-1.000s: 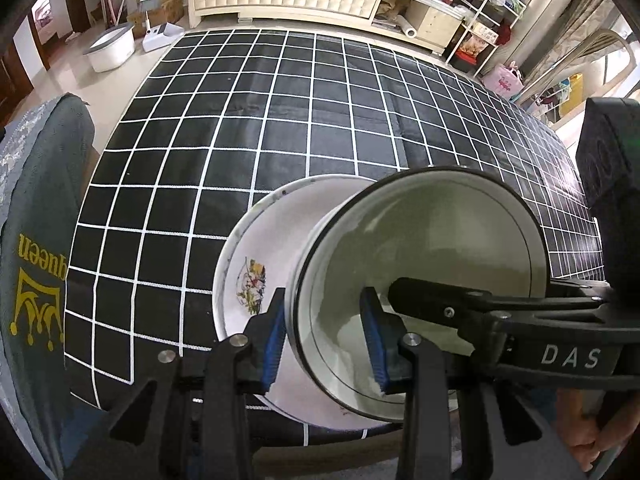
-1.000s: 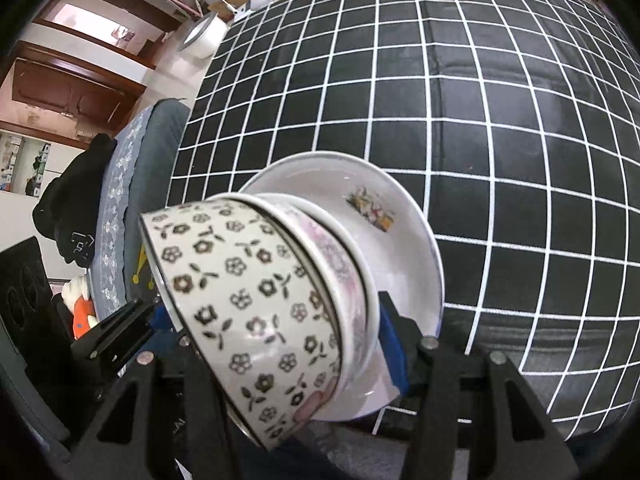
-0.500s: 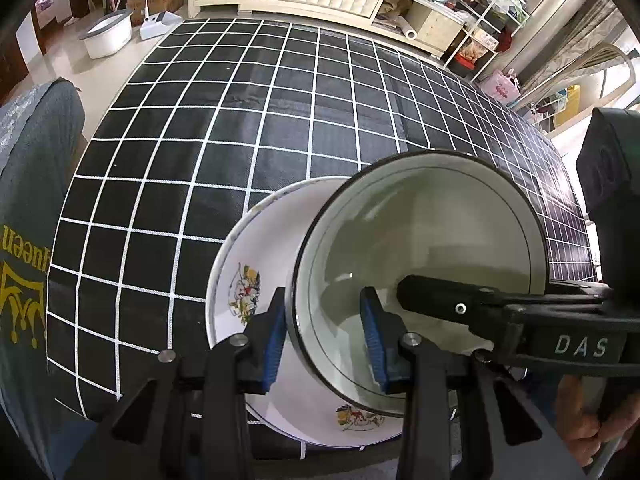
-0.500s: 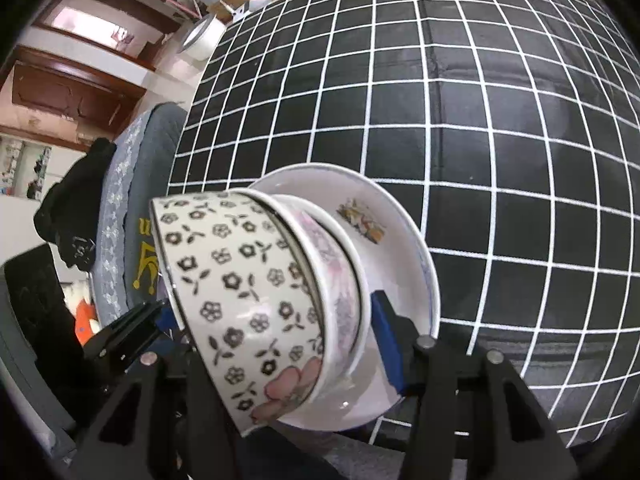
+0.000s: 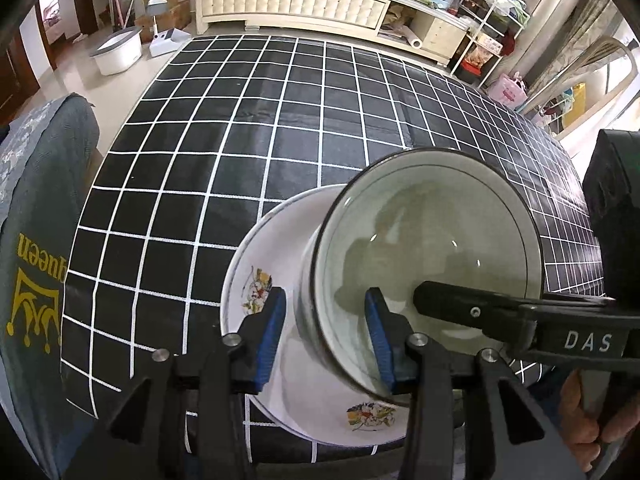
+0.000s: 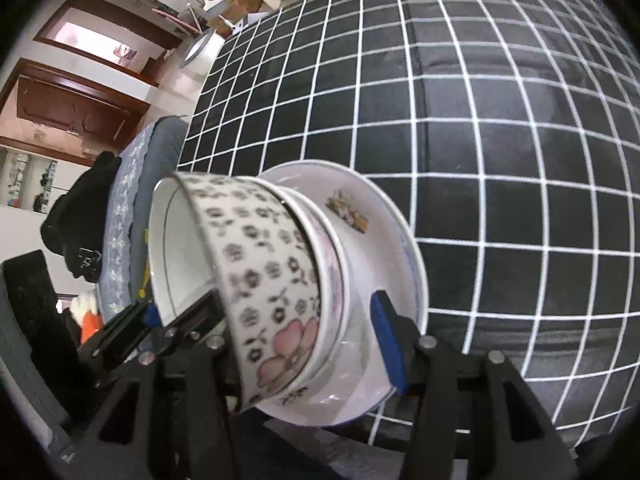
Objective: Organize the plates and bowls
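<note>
Blue pads on your left gripper (image 5: 326, 334) straddle the near rim of the floral bowl (image 5: 428, 264); the jaws have just been opening, and the outer pad now stands clear of the wall, so the grip is released with the rim between. In the right wrist view your right gripper (image 6: 304, 344) frames the same bowl (image 6: 260, 276), but its near finger is hidden behind the bowl's patterned side, so you cannot tell whether it clamps; the far pad stands off. The bowl sits nested in a second, pink-edged bowl (image 6: 334, 280), tilted, mouth turned toward your left gripper. Both rest on the white plate (image 5: 256, 256) just beyond your fingertips, near the table edge. Past it stretches the black checked tablecloth (image 5: 280, 120). Your right hand (image 5: 588, 420) is cut off at the frame's corner.
</note>
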Tool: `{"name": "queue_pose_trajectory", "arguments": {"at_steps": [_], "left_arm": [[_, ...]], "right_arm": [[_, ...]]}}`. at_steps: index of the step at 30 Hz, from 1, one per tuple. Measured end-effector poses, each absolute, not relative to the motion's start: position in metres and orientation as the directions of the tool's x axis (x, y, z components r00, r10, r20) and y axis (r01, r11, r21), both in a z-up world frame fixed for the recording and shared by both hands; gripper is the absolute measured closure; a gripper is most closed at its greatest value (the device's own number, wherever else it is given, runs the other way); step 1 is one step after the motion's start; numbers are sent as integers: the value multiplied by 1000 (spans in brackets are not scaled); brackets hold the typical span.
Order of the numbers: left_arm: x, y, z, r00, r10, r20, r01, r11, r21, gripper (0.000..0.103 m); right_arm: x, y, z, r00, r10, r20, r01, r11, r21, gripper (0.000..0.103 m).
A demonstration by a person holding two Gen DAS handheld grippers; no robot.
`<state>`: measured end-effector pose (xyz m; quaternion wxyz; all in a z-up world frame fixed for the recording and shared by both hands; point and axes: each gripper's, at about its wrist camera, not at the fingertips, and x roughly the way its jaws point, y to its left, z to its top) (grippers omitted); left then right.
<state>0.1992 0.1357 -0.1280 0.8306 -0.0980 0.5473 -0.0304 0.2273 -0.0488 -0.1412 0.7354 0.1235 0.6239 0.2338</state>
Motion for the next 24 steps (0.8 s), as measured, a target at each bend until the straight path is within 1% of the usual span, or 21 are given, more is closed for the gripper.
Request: {"name": "queue_pose_trajectory", "arguments": {"at_steps": [1,3,5,8,13,18,24], "left_arm": [[198,135,-127,403,-158,-901,-58,979,-197,65],[195,136,-124,414,-162,-896,-61,977,-205,59],[194,136,-121,422,-162,-892,-64,976,-207,58],[192,135,-116,434,-167,-885,-57,976,-212,53],[188,129,-102,459,-157,-875,-48,978,-201,53],[180,118,-81,512,-113,-851,-11,990,-138,53],[168,111,-62,578,-65,-813,-19,995,-93,53]], "right_arm": [[226,-49,-138,121,489,-864,-195,865,462,47],[224,-50,-133,139,475,-869,-199,873,446,47],[222,-51,-127,165,464,-870,-207,879,430,47],[219,-51,-116,204,452,-869,-223,885,408,47],[212,-63,-99,275,448,-851,-234,889,392,47],[200,-75,-78,338,443,-830,-269,891,366,47],[183,-85,-54,420,434,-797,-298,896,330,47]]}}
